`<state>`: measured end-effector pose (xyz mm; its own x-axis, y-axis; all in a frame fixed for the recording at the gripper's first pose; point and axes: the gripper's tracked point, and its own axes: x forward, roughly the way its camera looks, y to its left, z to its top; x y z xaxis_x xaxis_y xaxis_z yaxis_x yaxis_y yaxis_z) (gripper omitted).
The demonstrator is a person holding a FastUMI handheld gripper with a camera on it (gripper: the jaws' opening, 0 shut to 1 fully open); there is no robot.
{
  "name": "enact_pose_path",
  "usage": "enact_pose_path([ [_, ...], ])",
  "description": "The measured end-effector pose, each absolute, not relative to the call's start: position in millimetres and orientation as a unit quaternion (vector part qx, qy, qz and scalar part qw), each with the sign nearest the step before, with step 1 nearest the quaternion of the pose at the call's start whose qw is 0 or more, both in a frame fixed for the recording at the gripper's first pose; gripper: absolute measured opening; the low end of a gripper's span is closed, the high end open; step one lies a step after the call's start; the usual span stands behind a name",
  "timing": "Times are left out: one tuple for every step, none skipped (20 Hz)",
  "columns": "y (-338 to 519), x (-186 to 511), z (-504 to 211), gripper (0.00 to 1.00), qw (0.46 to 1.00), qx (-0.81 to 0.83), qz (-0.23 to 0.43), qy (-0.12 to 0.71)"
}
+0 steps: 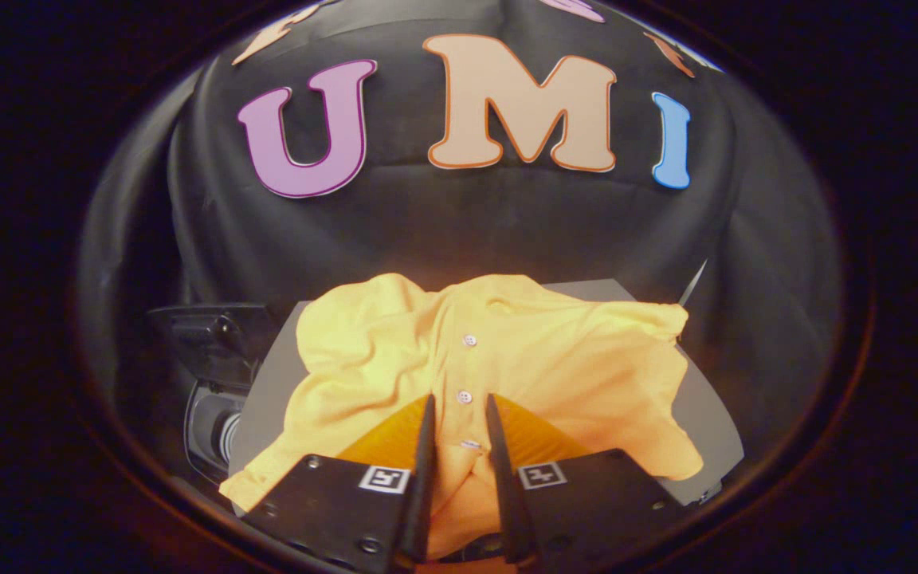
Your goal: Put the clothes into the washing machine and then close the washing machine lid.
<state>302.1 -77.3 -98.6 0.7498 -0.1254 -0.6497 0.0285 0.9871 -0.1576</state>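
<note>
While 1 yellow shirt (507, 351) lies crumpled, claw (459, 410) seemingly pinches it.

Grey tabletop (268, 391) against the black cloth wall, a crumpled yellow button-front shirt (555, 359) spread over most of it — gripper (459, 414) fingers narrowly parted, straddling the shirt's button strip

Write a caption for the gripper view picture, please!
Tongs pinch the button placket of a yellow polo shirt lying on a grey surface.

Dim booth, warm light pooled on the centre, dark softened edges, strong fisheye bowing.
</note>
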Motion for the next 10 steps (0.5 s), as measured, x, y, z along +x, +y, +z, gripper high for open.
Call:
enact_pose_path([
  [-75.3,295.5,-99.7,0.34,0.932,-0.072,-0.039,0.354],
  [-72.0,293.0,-98.6,0.21,0.935,-0.074,-0.035,0.346],
  [-70.4,286.3,-98.4,0.18,0.932,-0.070,-0.038,0.353],
  [-69.0,279.4,-95.5,0.15,0.934,-0.063,-0.041,0.350],
  [-63.2,275.4,-92.5,0.11,0.937,-0.057,-0.030,0.342],
  [-58.3,271.9,-88.1,0.08,0.940,-0.056,-0.022,0.336],
  [-55.8,268.2,-86.1,0.07,0.942,-0.057,-0.016,0.330],
  [-53.2,267.7,-77.0,0.05,0.948,-0.051,-0.016,0.312],
  [-52.3,267.8,-65.8,0.05,0.953,-0.047,-0.016,0.298],
  [-49.3,266.3,-51.3,0.05,0.958,-0.043,-0.013,0.283],
])
